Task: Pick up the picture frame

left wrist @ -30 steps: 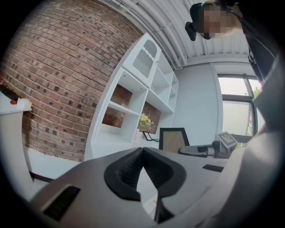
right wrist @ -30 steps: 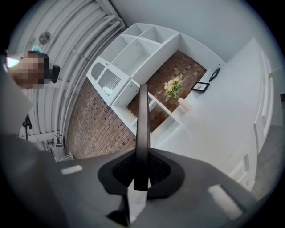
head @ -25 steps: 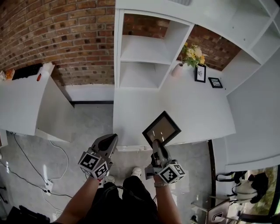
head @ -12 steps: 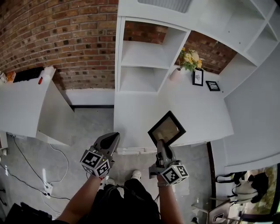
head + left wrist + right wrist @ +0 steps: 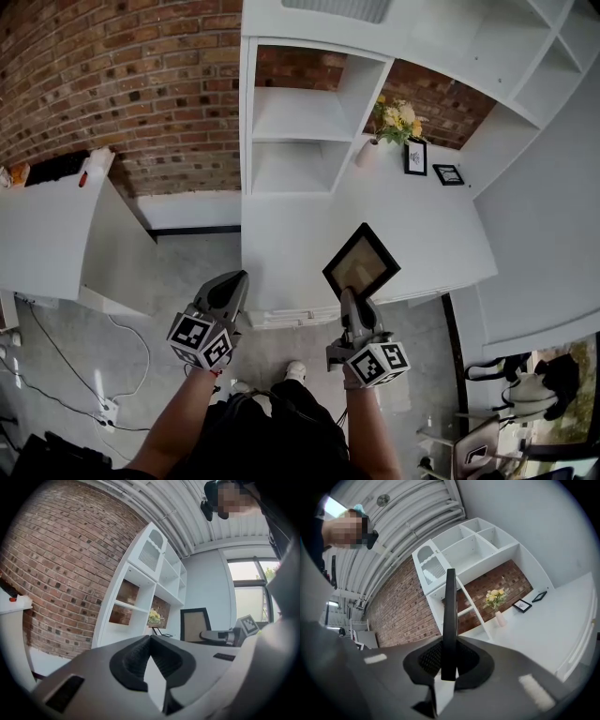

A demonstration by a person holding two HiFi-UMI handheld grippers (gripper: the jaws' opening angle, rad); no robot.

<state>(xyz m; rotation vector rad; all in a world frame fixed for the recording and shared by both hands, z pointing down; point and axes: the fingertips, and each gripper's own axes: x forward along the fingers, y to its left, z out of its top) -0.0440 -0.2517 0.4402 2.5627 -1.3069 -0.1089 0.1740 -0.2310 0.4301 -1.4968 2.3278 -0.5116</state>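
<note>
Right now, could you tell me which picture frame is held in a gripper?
The large black frame, gripped by its edge in the right gripper; the tall frame and the small frame rest on the desk beside the flowers.

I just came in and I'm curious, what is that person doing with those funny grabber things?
A person holds a gripper in each hand. The right gripper is clamped on the edge of a black picture frame, holding it in the air near the front of the white desk. The left gripper is shut, with nothing in it.
</note>
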